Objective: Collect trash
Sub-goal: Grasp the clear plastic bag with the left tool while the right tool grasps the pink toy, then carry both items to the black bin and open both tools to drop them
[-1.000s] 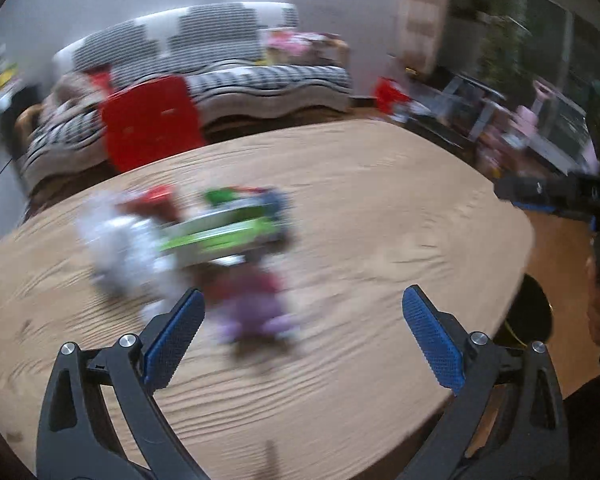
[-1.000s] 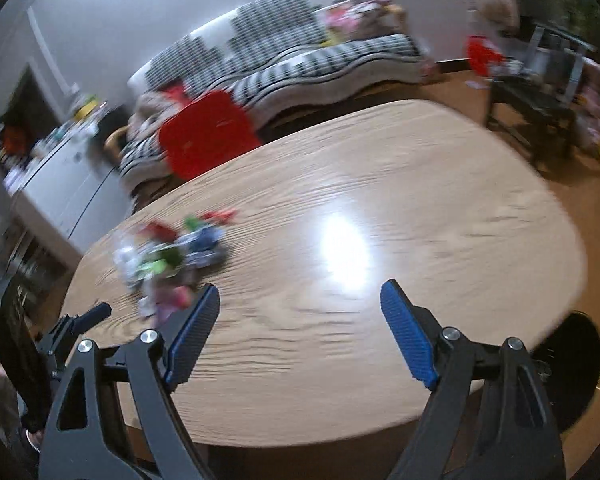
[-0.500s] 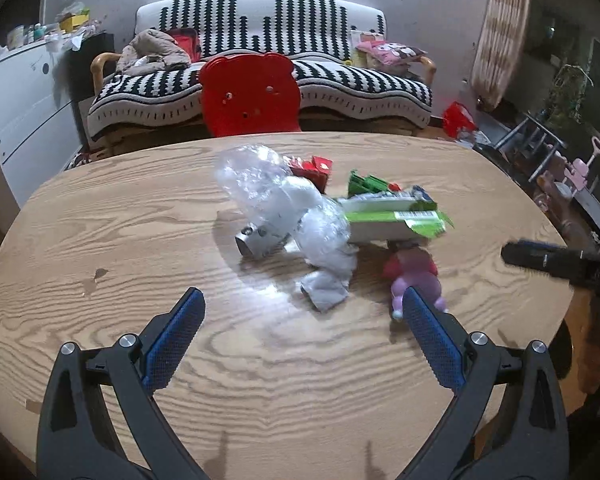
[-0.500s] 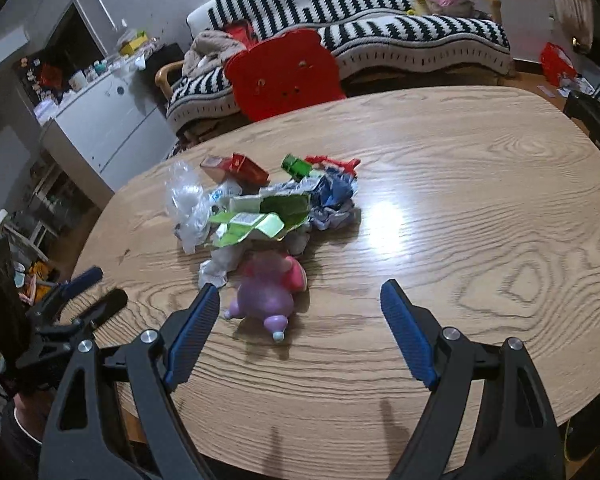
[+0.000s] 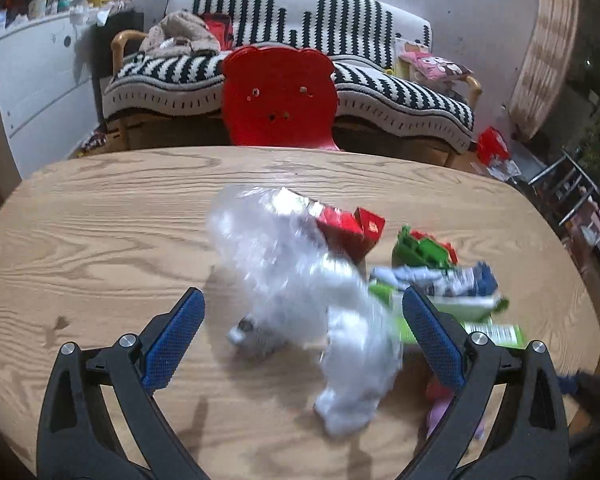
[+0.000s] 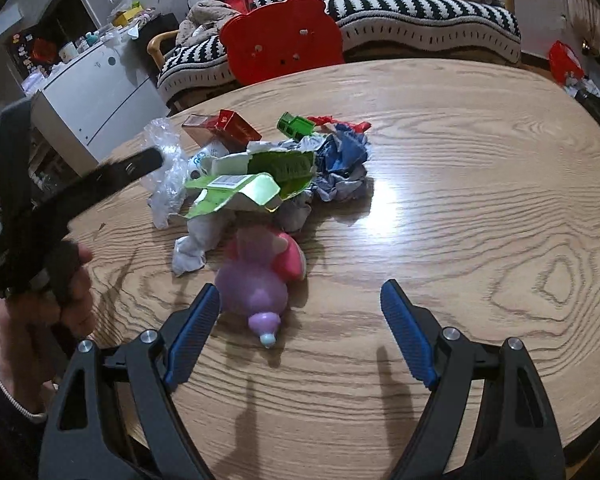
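Observation:
A heap of trash lies on the oval wooden table (image 5: 100, 240). It holds a crumpled clear plastic bag (image 5: 284, 280), a red box (image 5: 340, 228), a green plastic piece (image 5: 420, 248), a torn green-and-white carton (image 6: 252, 184) and a blue-white wrapper (image 6: 340, 160). My left gripper (image 5: 302, 304) is open just above the plastic bag, which fills the space ahead of its fingers. A purple and pink bottle (image 6: 256, 284) lies on its side at the near edge of the heap. My right gripper (image 6: 300, 296) is open, and its left pad sits close beside the bottle.
A red bear-shaped chair back (image 5: 278, 96) stands at the table's far edge, with a black-and-white striped sofa (image 5: 380, 92) behind it. A white dresser (image 5: 32, 80) is at the far left. A hand (image 6: 60, 292) holding the left gripper shows at the left of the right wrist view.
Both grippers have come in closer to the heap and lower. The plastic bag now lies between the left fingers. The bottle is nearer the right gripper's left finger.

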